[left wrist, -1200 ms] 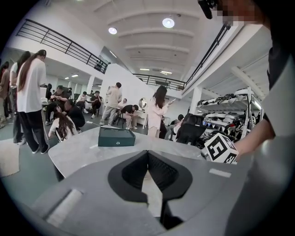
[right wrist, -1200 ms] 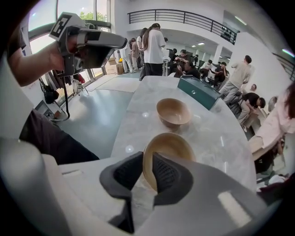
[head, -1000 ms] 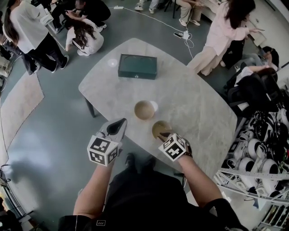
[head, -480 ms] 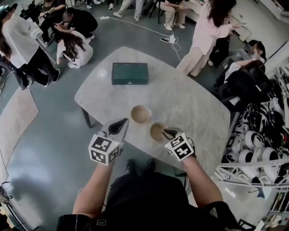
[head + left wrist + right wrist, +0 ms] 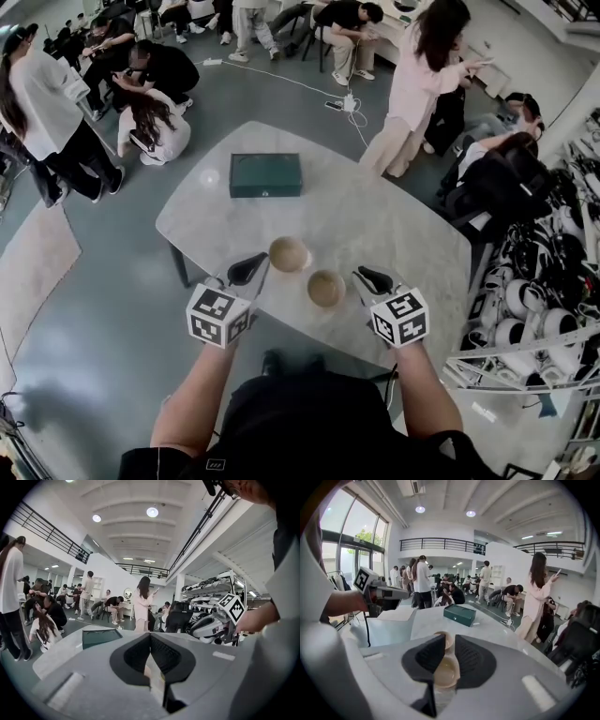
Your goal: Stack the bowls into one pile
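At frame centre, the nearer tan round bowl (image 5: 326,288) and farther tan round bowl (image 5: 289,254) look stiff, light, chippable: pinch a rim. Left claw (image 5: 248,270) closed; right claw (image 5: 373,279) part-open, empty.

On the pale stone worktop (image 5: 394,225), a round tan bowl (image 5: 289,254) sits just behind-left of a second tan bowl (image 5: 326,288); a green rectangular box (image 5: 266,174) lies farther back

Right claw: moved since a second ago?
Yes. The right claw was over the nearer bowl; now it sits off that bowl's right side, clear of it.
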### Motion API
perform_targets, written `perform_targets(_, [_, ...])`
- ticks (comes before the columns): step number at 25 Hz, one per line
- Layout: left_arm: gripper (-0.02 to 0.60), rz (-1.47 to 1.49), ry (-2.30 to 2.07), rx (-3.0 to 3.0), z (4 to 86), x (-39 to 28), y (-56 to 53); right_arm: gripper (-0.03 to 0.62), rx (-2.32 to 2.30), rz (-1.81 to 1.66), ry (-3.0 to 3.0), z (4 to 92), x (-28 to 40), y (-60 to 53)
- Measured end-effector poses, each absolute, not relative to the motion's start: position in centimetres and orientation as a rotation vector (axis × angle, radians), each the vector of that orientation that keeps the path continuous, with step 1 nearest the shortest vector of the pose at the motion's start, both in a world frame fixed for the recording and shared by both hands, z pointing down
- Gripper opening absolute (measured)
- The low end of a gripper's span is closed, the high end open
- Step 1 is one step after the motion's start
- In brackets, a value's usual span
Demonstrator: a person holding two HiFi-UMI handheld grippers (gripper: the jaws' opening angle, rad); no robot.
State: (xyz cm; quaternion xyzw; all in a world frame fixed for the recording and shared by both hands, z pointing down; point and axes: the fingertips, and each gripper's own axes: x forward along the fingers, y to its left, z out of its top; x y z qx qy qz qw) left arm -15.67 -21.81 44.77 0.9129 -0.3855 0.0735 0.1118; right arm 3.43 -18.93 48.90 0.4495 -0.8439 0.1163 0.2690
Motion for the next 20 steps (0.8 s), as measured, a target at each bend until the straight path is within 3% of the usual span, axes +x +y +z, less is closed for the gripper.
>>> perform_targets(8, [0.011,0.184,-1.16,2.716,42.9,-11.6,-22.2,0.005,1.455,0.196,-2.422,42.4,9.4,-18.3])
perform_targets(20, [0.012,0.312,-1.132,2.793,42.8,-5.8,-21.7,0.005,1.65,0.202,-2.511,40.4,17.0,-17.5])
